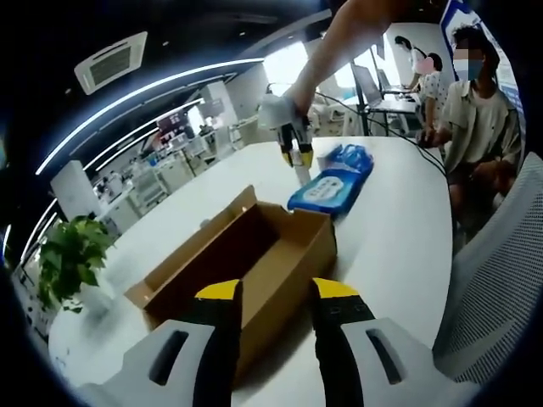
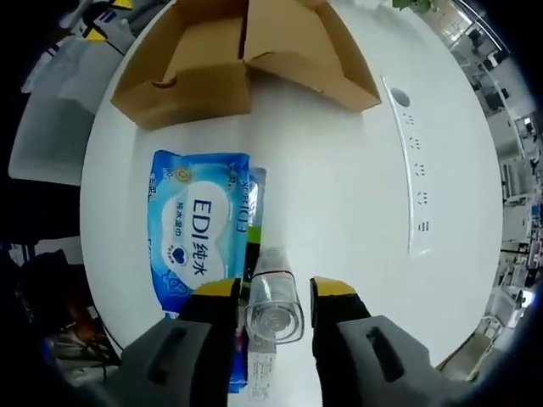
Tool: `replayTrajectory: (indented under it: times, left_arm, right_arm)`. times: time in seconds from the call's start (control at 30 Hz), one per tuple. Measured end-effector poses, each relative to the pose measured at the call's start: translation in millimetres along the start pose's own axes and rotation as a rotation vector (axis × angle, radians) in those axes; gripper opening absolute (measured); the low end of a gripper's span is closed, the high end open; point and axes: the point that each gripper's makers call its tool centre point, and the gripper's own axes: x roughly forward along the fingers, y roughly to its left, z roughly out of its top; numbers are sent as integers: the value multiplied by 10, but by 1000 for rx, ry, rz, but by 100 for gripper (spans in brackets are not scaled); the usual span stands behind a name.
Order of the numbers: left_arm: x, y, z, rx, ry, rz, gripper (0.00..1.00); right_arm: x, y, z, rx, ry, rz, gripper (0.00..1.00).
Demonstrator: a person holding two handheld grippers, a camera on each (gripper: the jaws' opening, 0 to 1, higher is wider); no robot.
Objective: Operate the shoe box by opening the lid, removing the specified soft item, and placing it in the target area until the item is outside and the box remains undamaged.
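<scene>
My left gripper [image 1: 277,292] has its two fingers spread apart with nothing between them. Their yellow tips sit over the near end of the shoe box [image 1: 246,259]. The box is brown cardboard and it is open, with its lid folded back on the far side. It looks dark inside, and I cannot tell if anything is in there.

Past the box, further out from my left fingers, lies a blue pack of wet wipes [image 1: 327,188] flat on the white worktop [image 1: 399,237]. It is outside the box, just beyond its far corner. Behind it is a second blue soft thing, close to the first one.

My right gripper [image 2: 273,290] shows in the left gripper view as well, coming down from above [image 1: 297,153] just over the wipes pack. In the right gripper view its fingers are held a little apart and a clear little bottle [image 2: 273,301] sits between them. I cannot tell if they press on it.

Just to the left of my right fingers is the wipes pack [image 2: 197,225], with white letters on its blue front. Ahead of those fingers is the open box [image 2: 242,55]. To the right of them a long white power strip [image 2: 413,170] lies on the worktop.

A green plant [image 1: 69,254] stands far to the left of my left fingers. A person [image 1: 475,119] sits off to the right, past the worktop edge.
</scene>
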Motion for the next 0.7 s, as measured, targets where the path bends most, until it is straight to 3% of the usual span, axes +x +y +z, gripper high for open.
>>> replayTrajectory:
  times: [0.27,0.7]
  left_arm:
    - [38,10,39,12,-4,-3,33]
    - [54,54,144,15,-24,0,40]
  right_arm:
    - [-214,3,105,7,-56,-25,34]
    - [-696,15,235,52,-192,-125,37]
